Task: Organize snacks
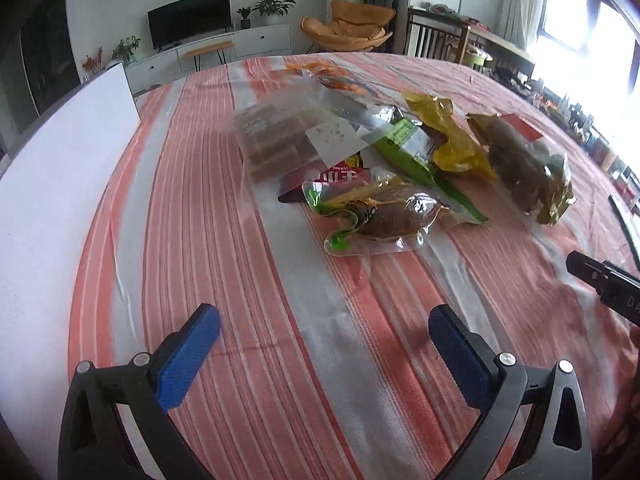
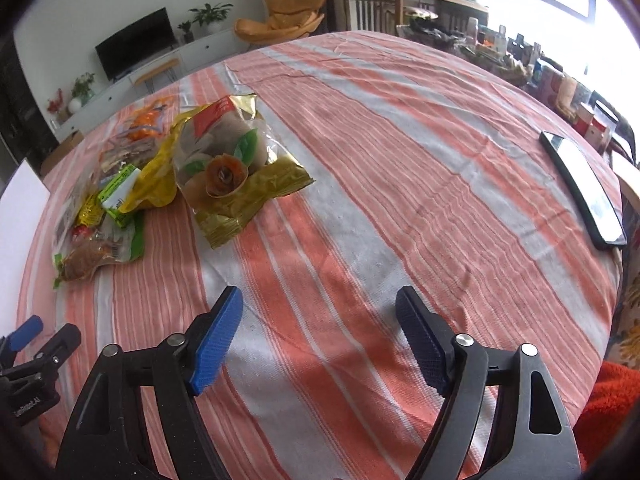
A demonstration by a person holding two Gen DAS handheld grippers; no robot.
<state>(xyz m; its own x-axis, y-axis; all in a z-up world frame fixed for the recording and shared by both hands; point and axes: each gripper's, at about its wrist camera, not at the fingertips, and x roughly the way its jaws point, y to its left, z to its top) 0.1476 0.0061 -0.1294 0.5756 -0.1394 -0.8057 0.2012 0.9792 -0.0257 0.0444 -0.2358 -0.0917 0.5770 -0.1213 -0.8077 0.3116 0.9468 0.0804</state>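
Striped tablecloth [image 2: 360, 140]: orange and white, covering the table. Snack pile [image 1: 360, 160]: clear bag of brown bars [image 1: 272, 140], green packet [image 1: 412, 148], yellow wrapper [image 1: 452, 140], mid-cloth. Gold snack bag [image 2: 232, 160]: just right of the pile. Phone [image 2: 584, 188]: far right edge. My left gripper [image 1: 324, 332]: jaws spread wide, nothing between them. My right gripper [image 2: 320, 328]: jaws apart, nothing between them, above bare cloth.
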